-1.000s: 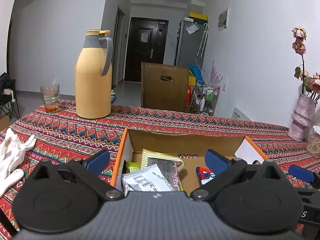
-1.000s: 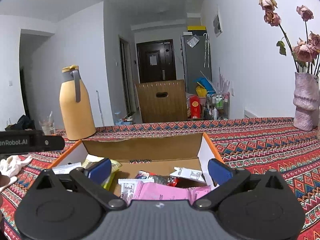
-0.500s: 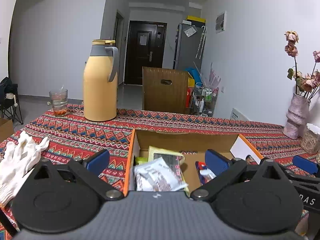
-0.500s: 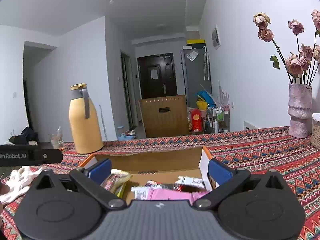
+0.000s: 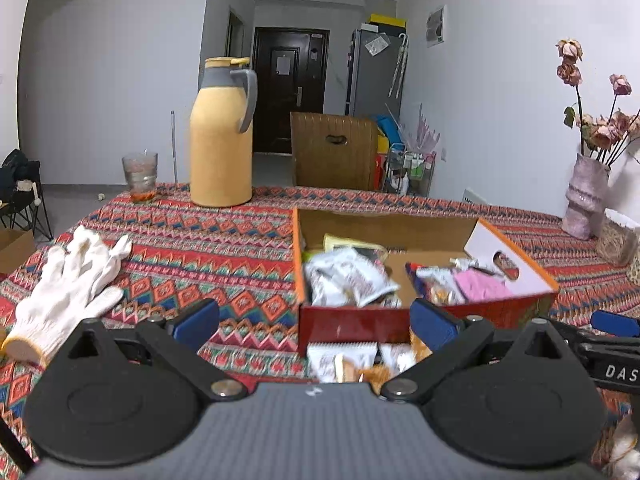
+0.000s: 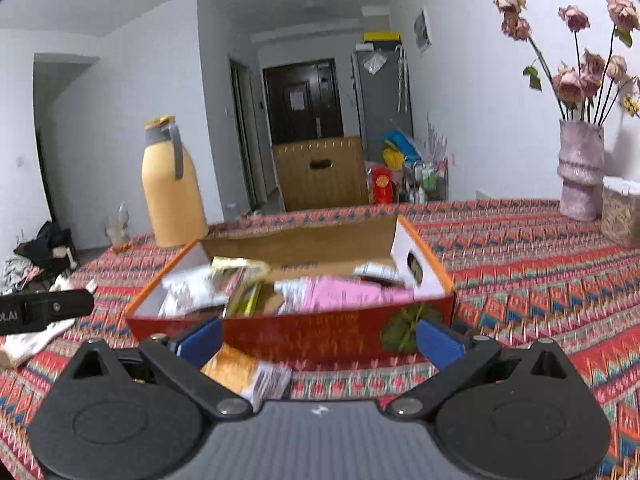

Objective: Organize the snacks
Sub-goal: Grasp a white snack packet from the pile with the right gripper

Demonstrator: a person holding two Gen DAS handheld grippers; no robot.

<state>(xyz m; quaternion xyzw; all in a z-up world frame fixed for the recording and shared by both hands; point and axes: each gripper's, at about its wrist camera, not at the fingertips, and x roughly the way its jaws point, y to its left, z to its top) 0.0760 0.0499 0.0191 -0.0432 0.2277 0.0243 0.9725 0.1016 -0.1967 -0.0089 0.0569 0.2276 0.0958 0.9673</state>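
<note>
An open red and orange cardboard box (image 5: 348, 324) (image 6: 320, 334) sits on the patterned tablecloth and holds several snack packets, among them a white one (image 5: 344, 280) and a pink one (image 6: 340, 294). More packets lie on the cloth in front of the box (image 5: 352, 360) (image 6: 248, 372). My left gripper (image 5: 314, 322) is open and empty, hovering before the box's near wall. My right gripper (image 6: 318, 340) is also open and empty, just short of the same wall. The right gripper's blue tip (image 5: 614, 322) shows at the left wrist view's right edge.
A yellow thermos (image 5: 222, 140) and a glass (image 5: 140, 176) stand at the back left. White gloves (image 5: 68, 284) lie on the left. A pink vase with dried flowers (image 6: 580, 172) and a container (image 6: 622, 210) stand at the right. A wooden chair back (image 5: 334, 152) rises behind the table.
Both grippers have pulled back and up from over the box. The box's front wall and the packets lying before it now show. Both stay open.
</note>
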